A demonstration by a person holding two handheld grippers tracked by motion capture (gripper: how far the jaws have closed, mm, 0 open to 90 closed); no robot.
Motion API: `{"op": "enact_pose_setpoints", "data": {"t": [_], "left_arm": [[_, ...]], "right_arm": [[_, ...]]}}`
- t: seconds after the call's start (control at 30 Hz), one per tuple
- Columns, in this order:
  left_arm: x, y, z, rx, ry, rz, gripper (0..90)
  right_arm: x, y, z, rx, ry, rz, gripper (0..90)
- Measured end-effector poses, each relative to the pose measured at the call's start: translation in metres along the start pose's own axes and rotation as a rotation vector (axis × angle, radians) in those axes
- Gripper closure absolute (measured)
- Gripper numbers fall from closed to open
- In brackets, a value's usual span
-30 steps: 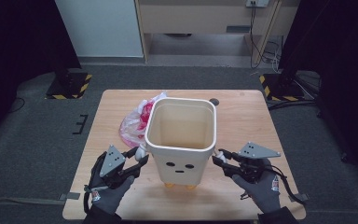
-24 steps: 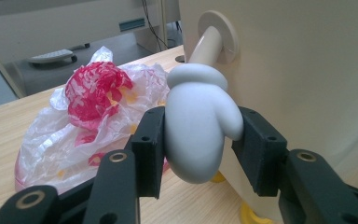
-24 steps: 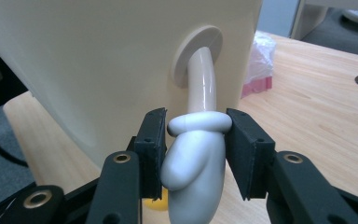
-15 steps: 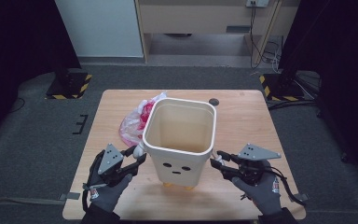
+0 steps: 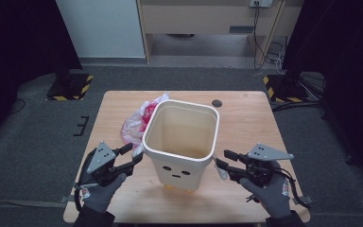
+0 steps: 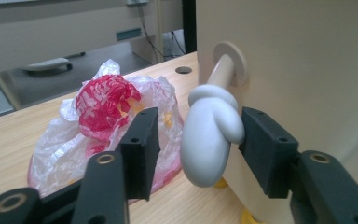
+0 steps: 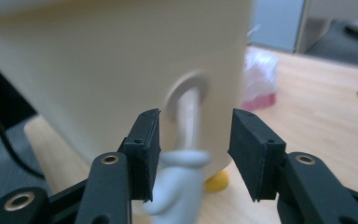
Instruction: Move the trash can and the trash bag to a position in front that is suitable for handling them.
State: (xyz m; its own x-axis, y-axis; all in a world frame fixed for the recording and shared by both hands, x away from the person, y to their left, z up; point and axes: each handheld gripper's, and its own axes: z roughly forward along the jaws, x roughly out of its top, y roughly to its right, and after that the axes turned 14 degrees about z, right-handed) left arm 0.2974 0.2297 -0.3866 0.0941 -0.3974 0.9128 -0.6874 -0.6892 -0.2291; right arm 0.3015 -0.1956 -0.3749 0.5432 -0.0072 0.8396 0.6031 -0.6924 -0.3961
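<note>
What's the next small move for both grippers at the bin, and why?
Probably close both. The left gripper has the bin's white mitten arm between its open jaws. The right gripper is open around the other arm, so neither grips yet.

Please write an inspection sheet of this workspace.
Surface: wooden table, with a dark round spot near the far edge.
Job's things: cream bin, upright, with a mitten-shaped arm on each side.
Clutter: plastic bag behind the bin.
Grippers: left claw open around the mitten; right claw open at the other arm.
Cables: one trails from the right claw.
Surroundings: grey floor, cabinet.
</note>
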Motion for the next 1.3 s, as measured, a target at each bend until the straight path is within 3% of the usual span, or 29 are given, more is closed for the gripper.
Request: {"op": "enact_pose_setpoints", "data": {"t": [0.03,0.1,0.13,0.2,0.23,0.3,0.4,0.5,0.57,0.7,0.83,0.9,1.03,1.17,1.3], "left_arm": [[0.001,-0.003,-0.003,-0.011,0.012,-0.002,45.5],[0.002,-0.010,-0.010,-0.078,-0.005,-0.020,45.4],[0.001,-0.014,-0.014,-0.080,-0.006,-0.019,45.2],[-0.003,-0.024,-0.022,-0.034,-0.004,-0.040,45.1],[-0.006,-0.029,-0.025,0.006,-0.005,-0.061,44.9],[-0.015,-0.039,-0.025,0.090,-0.041,-0.065,43.2],[-0.036,-0.048,-0.007,0.115,-0.088,-0.096,43.3],[-0.054,-0.054,0.021,0.111,-0.132,-0.093,44.5],[-0.061,-0.054,0.041,0.098,-0.185,-0.059,45.7],[-0.064,-0.054,0.077,0.095,-0.219,-0.002,46.1],[-0.062,-0.051,0.104,0.091,-0.213,0.058,46.8],[-0.060,-0.048,0.115,0.078,-0.210,0.104,46.8],[-0.063,-0.047,0.133,0.084,-0.243,0.142,45.9],[-0.071,-0.051,0.147,0.088,-0.269,0.134,47.9],[-0.075,-0.055,0.149,0.087,-0.283,0.120,52.3]], "right_arm": [[0.003,0.002,-0.004,0.003,0.019,0.006,52.6],[0.007,0.006,-0.013,-0.003,0.059,0.020,51.0],[0.009,0.008,-0.016,-0.010,0.074,0.027,49.7],[0.010,0.013,-0.021,-0.026,0.095,0.046,48.6],[0.010,0.016,-0.021,-0.039,0.102,0.051,48.6],[0.008,0.022,-0.020,-0.059,0.109,0.062,48.0],[0.003,0.030,-0.013,-0.098,0.119,0.077,47.6],[-0.006,0.042,-0.005,-0.159,0.114,0.081,47.6],[-0.011,0.051,-0.001,-0.181,0.109,0.089,47.6],[-0.020,0.066,0.002,-0.214,0.093,0.115,48.1],[-0.028,0.075,0.006,-0.233,0.074,0.108,48.4],[-0.030,0.078,0.008,-0.231,0.058,0.111,48.0],[-0.031,0.081,0.010,-0.234,0.048,0.115,48.1],[-0.032,0.082,0.011,-0.235,0.043,0.112,48.2],[-0.032,0.084,0.013,-0.234,0.032,0.115,48.7]]}}
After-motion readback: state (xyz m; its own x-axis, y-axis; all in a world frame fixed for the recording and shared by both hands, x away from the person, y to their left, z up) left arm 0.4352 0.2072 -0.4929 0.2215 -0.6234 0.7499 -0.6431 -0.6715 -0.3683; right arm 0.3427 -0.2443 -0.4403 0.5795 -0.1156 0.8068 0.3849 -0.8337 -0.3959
